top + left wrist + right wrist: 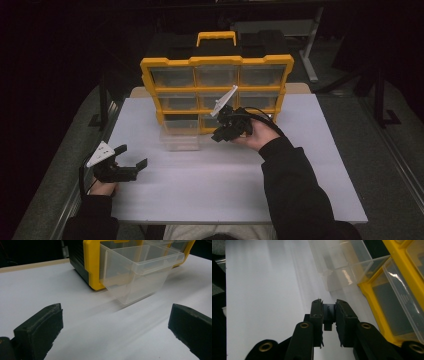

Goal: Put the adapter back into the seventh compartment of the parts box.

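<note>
On the white tabletop (225,185), toward its far edge: one parts organizer (216,92), standing upright, yellow plastic frame, black body, yellow carry handle (216,38) on top; three rows of clear drawers in its face; bare white surface lies open in front of it out to the near edge and to both sides.

Drawer (180,134), bottom-left bay: clear, smooth, thin-walled plastic, rectangular with a lipped front edge; pulled well out of its bay, its front resting on the tabletop; seen from the left gripper view as a glossy open-topped box (140,272) projecting from the yellow corner; in the right gripper view it sits just beyond the jaw tips (342,262).

Left gripper (131,161): near the left edge of the table, well apart from the organizer, held low over the surface in the person's left hand (102,186); grey three-cornered plate on top; jaws spread wide, matte black pads with rough edges, nothing between them.

Right gripper (220,135): in front of the organizer's lower middle, just beside the pulled-out drawer, tilted down and leftward; right hand (260,134) wraps it from behind, dark sleeve running back to the near edge; jaws narrow, closed on a small dark block-shaped part (329,316), its kind too small to tell.
</note>
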A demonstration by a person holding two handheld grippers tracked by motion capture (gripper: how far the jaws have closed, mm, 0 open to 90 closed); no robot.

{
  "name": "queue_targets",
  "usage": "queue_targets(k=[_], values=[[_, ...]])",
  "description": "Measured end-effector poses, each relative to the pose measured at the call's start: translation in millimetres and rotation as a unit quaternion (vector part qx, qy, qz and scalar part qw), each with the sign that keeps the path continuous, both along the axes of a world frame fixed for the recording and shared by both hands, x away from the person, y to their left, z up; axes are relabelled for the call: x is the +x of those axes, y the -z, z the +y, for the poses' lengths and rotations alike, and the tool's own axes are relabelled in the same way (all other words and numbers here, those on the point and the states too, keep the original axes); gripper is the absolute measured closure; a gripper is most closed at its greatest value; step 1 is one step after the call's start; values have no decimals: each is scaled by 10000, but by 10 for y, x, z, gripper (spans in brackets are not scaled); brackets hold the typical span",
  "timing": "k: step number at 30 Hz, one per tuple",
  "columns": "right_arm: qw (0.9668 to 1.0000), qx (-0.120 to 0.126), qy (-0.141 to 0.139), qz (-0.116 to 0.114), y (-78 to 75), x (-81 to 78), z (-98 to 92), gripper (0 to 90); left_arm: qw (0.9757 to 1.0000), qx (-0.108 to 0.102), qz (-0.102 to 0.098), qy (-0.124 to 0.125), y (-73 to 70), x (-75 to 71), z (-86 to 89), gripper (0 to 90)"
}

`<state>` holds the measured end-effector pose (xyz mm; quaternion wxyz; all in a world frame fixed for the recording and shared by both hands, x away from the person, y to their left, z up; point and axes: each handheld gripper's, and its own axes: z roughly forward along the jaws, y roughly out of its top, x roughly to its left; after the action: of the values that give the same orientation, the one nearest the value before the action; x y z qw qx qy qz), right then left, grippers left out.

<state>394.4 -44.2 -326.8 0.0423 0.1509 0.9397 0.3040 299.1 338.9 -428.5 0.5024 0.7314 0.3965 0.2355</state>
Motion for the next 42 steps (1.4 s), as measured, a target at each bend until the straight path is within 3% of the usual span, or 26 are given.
queue_targets(k=[42], values=[[9994, -58, -289, -180, -282, 165, 473, 750, 10000, -19, 0, 10, 0, -2, 3, 0]])
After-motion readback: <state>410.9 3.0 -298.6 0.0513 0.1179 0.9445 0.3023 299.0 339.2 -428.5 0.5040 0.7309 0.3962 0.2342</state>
